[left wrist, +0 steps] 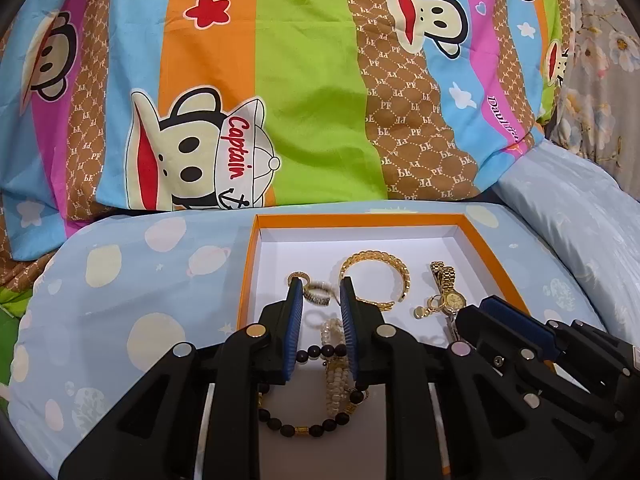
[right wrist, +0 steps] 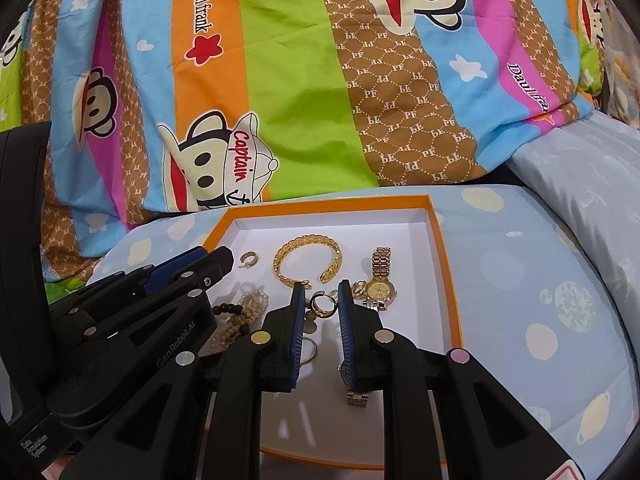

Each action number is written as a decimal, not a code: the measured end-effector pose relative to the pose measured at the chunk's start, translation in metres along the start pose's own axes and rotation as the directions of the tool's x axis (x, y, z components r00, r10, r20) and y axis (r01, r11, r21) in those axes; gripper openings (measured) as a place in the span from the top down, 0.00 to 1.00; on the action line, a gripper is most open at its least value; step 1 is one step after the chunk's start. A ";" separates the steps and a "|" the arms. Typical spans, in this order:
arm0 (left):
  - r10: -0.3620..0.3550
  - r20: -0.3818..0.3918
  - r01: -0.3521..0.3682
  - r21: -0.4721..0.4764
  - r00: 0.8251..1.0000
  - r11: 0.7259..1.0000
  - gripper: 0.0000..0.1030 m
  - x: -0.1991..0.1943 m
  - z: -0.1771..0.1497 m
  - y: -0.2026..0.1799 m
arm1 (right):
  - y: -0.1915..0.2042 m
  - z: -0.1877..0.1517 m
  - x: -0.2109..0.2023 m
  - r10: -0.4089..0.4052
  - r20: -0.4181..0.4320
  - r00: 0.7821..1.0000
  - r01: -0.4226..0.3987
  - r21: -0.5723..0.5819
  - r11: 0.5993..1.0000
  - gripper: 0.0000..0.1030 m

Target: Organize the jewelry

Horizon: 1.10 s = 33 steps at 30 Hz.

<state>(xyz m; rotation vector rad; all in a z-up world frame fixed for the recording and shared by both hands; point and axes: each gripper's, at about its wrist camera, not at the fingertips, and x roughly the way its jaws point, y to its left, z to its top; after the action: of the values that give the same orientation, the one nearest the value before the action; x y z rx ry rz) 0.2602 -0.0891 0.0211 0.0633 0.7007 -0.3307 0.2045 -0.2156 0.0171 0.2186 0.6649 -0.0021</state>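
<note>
I am holding my left claw low over the near half of the orange-rimmed box, jaws a narrow gap apart and gripping nothing, straddling the dark bead bracelet and pearl strand. My right claw is hovering likewise, narrowly parted and empty, around a gold ring, probably lining up a pick. Farther in, the gold chain bangle and gold watch are lying loose on the white floor, on the bed.
</note>
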 end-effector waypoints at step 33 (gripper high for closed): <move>0.005 0.046 -0.002 -0.069 0.999 0.998 0.78 -0.050 -0.035 0.017 | -0.009 -0.047 -0.058 -0.048 0.035 0.998 0.047 0.007 0.999 0.74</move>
<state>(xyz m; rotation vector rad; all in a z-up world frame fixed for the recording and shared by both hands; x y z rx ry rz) 0.2076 -0.0531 0.0254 -0.0088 0.6662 -0.3037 0.1296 -0.2189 0.0146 0.2082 0.6345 -0.0536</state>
